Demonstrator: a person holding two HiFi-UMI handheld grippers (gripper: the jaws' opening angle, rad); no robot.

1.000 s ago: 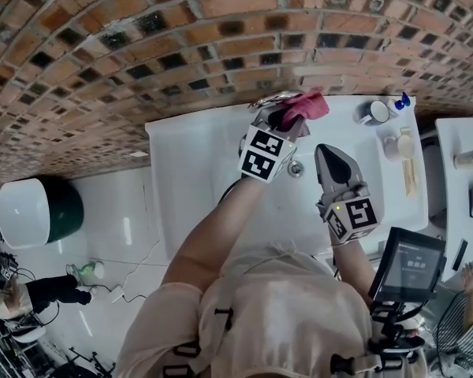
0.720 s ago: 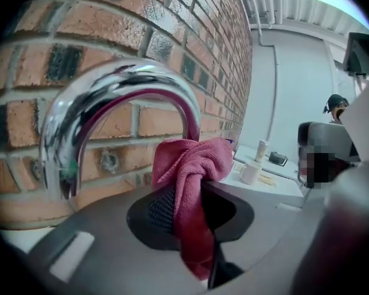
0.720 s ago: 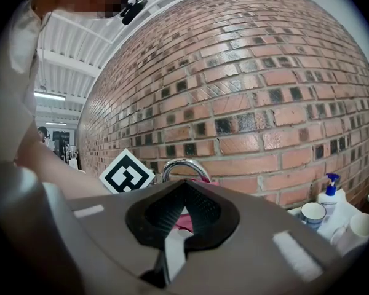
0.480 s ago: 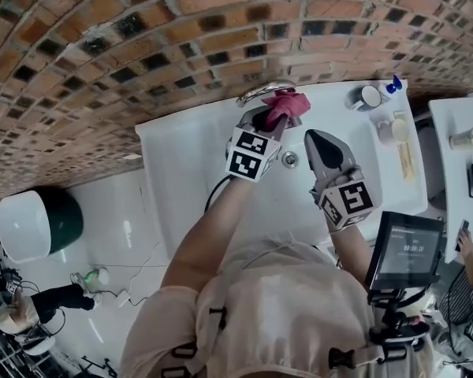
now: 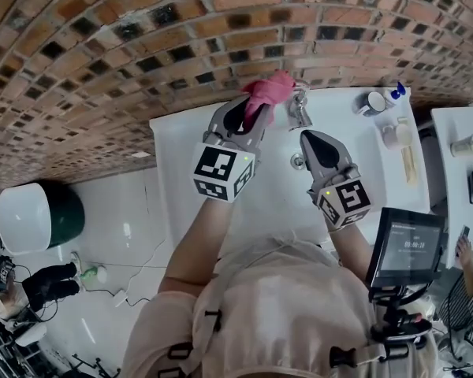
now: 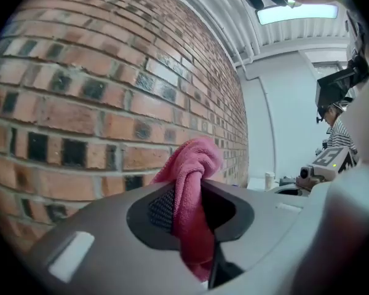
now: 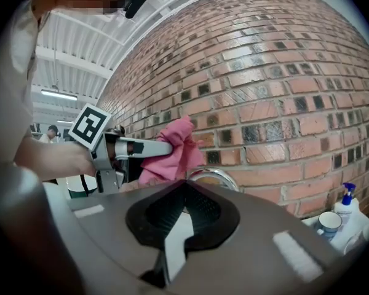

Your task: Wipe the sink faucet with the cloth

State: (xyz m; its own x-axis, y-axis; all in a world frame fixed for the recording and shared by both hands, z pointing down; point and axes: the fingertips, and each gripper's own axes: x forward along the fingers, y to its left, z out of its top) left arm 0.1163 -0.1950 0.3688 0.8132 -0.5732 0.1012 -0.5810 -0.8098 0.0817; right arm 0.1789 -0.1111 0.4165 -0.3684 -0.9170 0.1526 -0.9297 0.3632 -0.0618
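**Cloth held just left of the faucet**

The left gripper (image 5: 251, 109) pinches a pink cloth (image 5: 270, 87). The jaws are closed on its bunched middle, and a wad stands out past the tips. It hangs high at the far edge of the sink (image 5: 185, 160), close to the brick wall (image 5: 142, 46).

The faucet (image 5: 300, 109) lies just right of the cloth. From the right gripper view, the cloth sits up and left of the chrome spout; I cannot tell whether the two touch. The spout's long axis seems to run from the wall toward the near side, arching over the basin.

The right gripper (image 5: 314, 138) waits nearer, just short of the faucet, with its jaws pressed together on nothing.

My reading is that the wiping falls to the left hand. A small move right and down would lay the wad on the spout, for strokes along the arch.
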